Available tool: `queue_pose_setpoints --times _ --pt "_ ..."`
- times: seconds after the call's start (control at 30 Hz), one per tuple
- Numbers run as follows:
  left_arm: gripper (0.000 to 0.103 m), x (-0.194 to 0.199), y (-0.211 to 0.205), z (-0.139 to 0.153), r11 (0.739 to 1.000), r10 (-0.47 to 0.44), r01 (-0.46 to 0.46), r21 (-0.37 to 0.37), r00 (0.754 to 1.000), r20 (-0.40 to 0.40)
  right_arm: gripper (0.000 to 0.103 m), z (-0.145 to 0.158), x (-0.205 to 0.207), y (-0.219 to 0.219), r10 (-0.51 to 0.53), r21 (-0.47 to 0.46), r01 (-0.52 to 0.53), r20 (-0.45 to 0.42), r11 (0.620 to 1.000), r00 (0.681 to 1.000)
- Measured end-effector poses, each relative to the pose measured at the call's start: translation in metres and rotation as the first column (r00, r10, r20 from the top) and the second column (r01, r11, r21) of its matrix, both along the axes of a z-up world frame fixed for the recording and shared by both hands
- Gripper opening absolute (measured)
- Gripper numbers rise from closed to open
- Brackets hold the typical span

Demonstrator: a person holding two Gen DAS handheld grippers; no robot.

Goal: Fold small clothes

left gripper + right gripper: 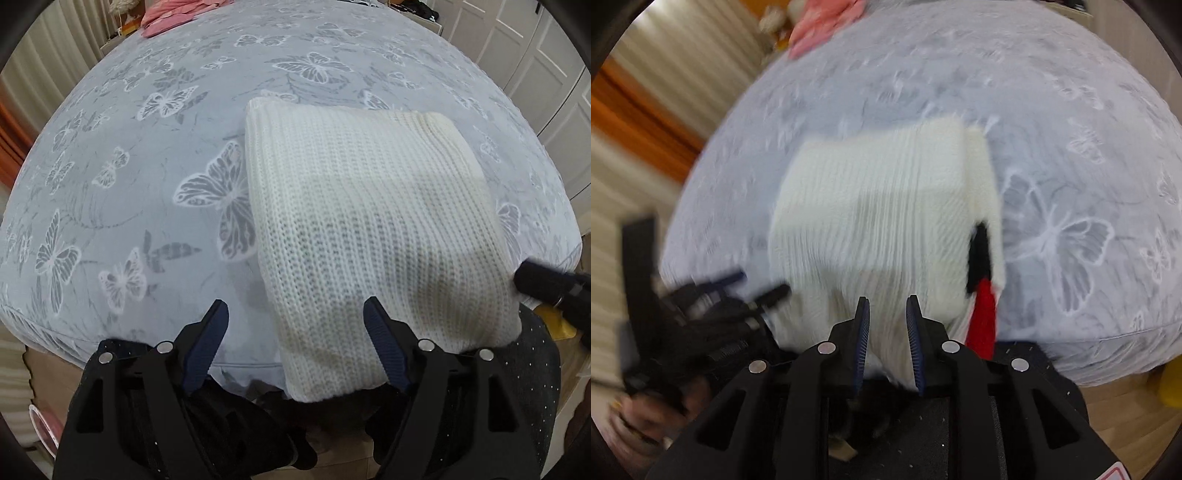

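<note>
A folded white knit garment (362,221) lies on the bed, its near edge hanging over the bed's front edge. My left gripper (295,314) is open and empty, with its right finger at the garment's near-left corner. In the blurred right wrist view the garment (879,229) shows a black and red trim (982,288) at its right side. My right gripper (886,310) has its jaws partly apart with the garment's near edge between them; whether they grip the cloth is unclear. The left gripper (753,291) also shows there, at the left.
The bed has a grey-blue cover with white butterflies (147,184). Pink cloth (173,18) lies at the far end. White cupboard doors (535,74) stand to the right, striped curtains (665,74) to the left.
</note>
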State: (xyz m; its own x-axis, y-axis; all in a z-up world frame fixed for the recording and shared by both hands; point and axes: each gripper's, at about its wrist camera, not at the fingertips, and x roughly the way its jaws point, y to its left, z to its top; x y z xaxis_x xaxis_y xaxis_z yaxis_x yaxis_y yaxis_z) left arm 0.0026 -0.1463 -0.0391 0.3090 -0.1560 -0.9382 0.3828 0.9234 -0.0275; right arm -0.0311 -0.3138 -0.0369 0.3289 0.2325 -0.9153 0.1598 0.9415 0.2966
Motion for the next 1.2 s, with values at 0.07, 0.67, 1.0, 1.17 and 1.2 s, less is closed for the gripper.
queue_pose_setpoints --times 0.07,0.67,1.0,1.17,1.2 --pt "0.073 -0.005 -0.001 0.0 1.0 -0.003 0.003 -0.001 1.0 0.005 0.015 -0.036 0.006 -0.002 -0.006 -0.041 0.001 -0.124 0.999 0.992" --pt "0.09 0.069 0.039 -0.007 0.919 0.152 -0.207 -0.334 0.971 -0.184 0.06 -0.013 0.078 -0.093 -0.201 0.067 0.2 0.01 0.978 0.98" --pt "0.098 0.099 0.032 -0.074 0.848 0.187 -0.344 -0.404 0.906 -0.38 0.09 -0.069 0.106 -0.073 -0.176 0.077 0.18 -0.059 0.981 0.983" --pt "0.098 0.103 0.018 -0.071 0.872 0.176 -0.301 -0.387 0.929 -0.325 0.091 -0.081 0.104 -0.083 -0.218 0.181 0.226 -0.064 0.957 0.974" --pt "0.098 0.104 0.012 -0.068 0.88 0.16 -0.281 -0.382 0.934 -0.319 0.07 -0.08 0.105 -0.082 -0.211 0.191 0.217 -0.05 0.957 0.976"
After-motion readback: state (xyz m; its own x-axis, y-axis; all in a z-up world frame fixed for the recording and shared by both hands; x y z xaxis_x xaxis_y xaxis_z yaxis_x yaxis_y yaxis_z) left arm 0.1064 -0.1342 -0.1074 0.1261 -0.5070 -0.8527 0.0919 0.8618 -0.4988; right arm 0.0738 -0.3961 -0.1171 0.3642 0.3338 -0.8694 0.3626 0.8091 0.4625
